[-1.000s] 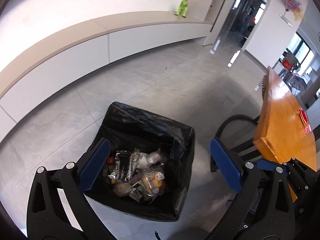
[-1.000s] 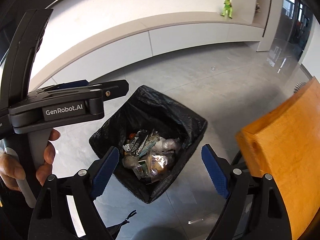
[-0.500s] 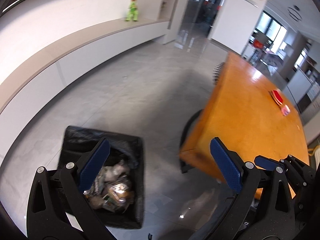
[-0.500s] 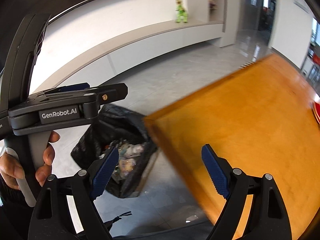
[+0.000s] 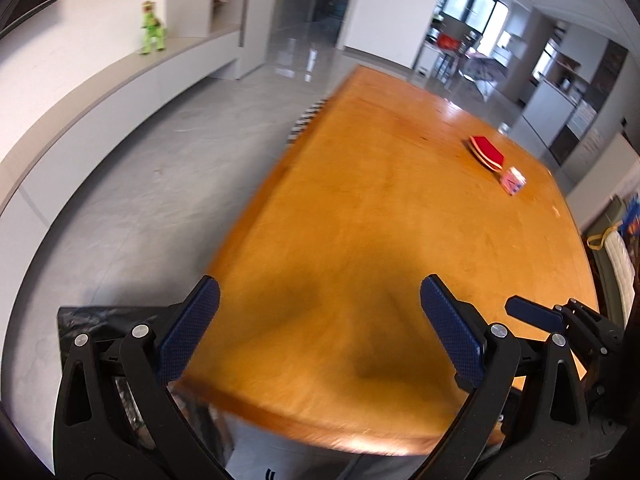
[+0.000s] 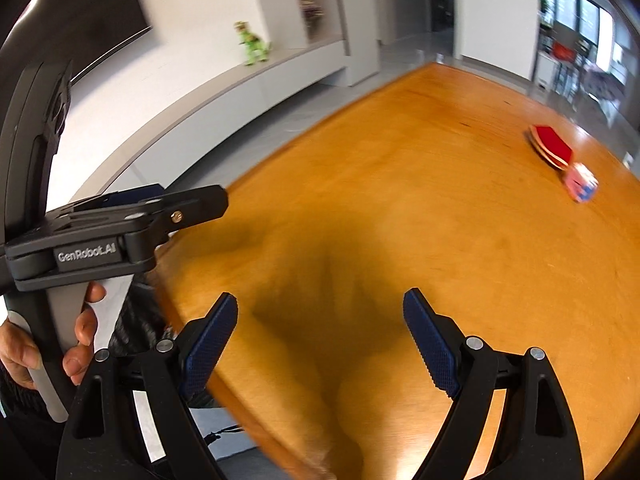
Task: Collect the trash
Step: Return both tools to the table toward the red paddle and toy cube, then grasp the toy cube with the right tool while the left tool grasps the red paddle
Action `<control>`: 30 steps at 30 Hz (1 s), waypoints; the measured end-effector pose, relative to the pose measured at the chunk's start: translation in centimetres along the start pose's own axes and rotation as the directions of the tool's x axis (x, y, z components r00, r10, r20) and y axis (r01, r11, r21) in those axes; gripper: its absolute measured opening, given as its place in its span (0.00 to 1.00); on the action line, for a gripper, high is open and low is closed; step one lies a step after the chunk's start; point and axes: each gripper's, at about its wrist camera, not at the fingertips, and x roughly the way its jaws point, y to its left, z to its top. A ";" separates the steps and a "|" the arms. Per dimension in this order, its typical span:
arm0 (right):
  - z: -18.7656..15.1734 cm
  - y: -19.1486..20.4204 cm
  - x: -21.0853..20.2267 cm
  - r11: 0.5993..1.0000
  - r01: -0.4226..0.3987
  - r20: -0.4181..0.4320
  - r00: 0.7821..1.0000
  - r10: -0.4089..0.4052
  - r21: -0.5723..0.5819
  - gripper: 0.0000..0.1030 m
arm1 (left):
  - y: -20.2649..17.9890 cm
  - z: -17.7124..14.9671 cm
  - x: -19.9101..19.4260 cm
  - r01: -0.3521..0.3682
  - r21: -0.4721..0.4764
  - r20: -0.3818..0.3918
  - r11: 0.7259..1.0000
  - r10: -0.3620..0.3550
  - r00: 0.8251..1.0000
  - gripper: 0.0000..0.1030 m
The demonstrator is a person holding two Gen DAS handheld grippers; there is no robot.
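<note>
Left wrist view shows the left claw (image 5: pixel 320 344) and the right claw (image 6: pixel 320 340) both spread apart and empty over the orange worktop (image 5: pixel 400 208), with a red packet (image 5: pixel 486 152) and pink carton (image 5: pixel 512 181) lying far across it.

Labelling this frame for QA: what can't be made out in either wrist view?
- Trash bag: left wrist view, mostly hidden behind the left gripper and the table; contents unreadable.
- Small pink box: right wrist view, motion-blurred; print illegible.
- Red item: both views, far and small; cannot tell what it is.
- Right gripper: jaws open, empty.
</note>
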 end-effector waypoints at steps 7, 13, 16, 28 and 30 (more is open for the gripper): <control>1.2 -7.6 0.2 0.991 0.071 -0.007 0.997 -0.071 0.111 0.83 | -5.5 2.8 4.4 0.061 0.060 -0.062 0.996 -0.057 0.996 0.94; 2.6 -15.1 1.0 0.964 0.139 -0.016 0.990 -0.139 0.226 0.83 | -9.5 5.6 8.6 0.106 0.083 -0.115 0.991 -0.097 0.989 0.94; 3.6 -18.5 1.8 0.948 0.180 -0.032 0.983 -0.178 0.263 0.83 | -11.8 7.1 11.1 0.115 0.104 -0.149 0.988 -0.099 0.984 0.94; 6.9 -28.5 3.8 0.899 0.258 -0.067 0.966 -0.251 0.353 0.83 | -18.8 12.6 19.6 0.160 0.119 -0.215 0.980 -0.132 0.968 0.94; 7.7 -29.6 4.4 0.893 0.278 -0.071 0.960 -0.271 0.355 0.82 | -19.9 13.7 21.1 0.163 0.107 -0.231 0.981 -0.135 0.964 0.94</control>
